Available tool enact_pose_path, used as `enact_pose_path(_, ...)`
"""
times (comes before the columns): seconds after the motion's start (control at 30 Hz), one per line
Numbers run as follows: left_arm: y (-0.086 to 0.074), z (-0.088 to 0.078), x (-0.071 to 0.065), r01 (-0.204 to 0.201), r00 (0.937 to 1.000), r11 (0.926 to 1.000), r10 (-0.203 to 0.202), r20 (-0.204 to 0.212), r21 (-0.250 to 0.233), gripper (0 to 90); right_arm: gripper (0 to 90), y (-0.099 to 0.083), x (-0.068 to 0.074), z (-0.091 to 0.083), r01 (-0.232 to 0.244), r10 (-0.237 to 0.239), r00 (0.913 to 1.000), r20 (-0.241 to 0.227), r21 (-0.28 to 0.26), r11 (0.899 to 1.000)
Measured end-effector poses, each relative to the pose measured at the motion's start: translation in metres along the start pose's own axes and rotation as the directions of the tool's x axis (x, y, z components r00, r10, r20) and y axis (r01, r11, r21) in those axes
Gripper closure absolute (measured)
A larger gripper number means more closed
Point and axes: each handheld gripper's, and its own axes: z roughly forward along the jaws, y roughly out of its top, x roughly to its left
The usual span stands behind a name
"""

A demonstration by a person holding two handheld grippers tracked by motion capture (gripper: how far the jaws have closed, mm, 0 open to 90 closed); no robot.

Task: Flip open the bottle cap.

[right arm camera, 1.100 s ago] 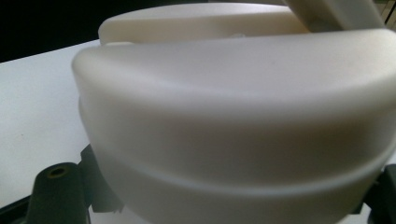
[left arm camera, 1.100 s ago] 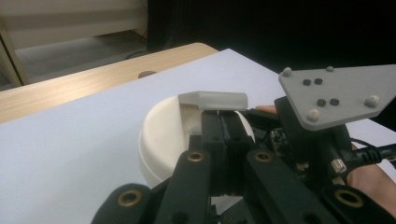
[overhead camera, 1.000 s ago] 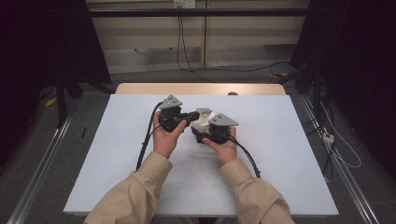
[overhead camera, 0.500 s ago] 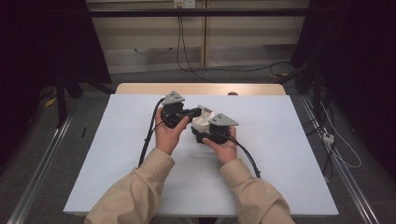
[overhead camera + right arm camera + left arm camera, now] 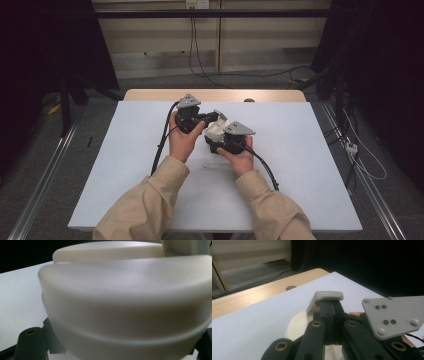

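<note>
High view: at frame centre I hold a cream plastic piece between both grippers above the white table. My right gripper clamps its rounded, smooth, matte body; my left gripper, jaws closed tight, pinches a thin grey-white tab rising from it. I judge I'm mid-separation; next calls for a steady pull or twist while the right holds firm.
</note>
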Motion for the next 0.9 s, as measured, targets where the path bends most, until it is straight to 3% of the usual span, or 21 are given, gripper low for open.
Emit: enact_pose_path(0.9, 0.011, 0.012, 0.001, -0.007, 0.9999, 1.0000, 0.007, -0.012, -0.004, 90.0, 18.7, 0.000, 0.000, 0.000, 0.002, -0.002, 1.0000, 0.000, 0.000, 1.000)
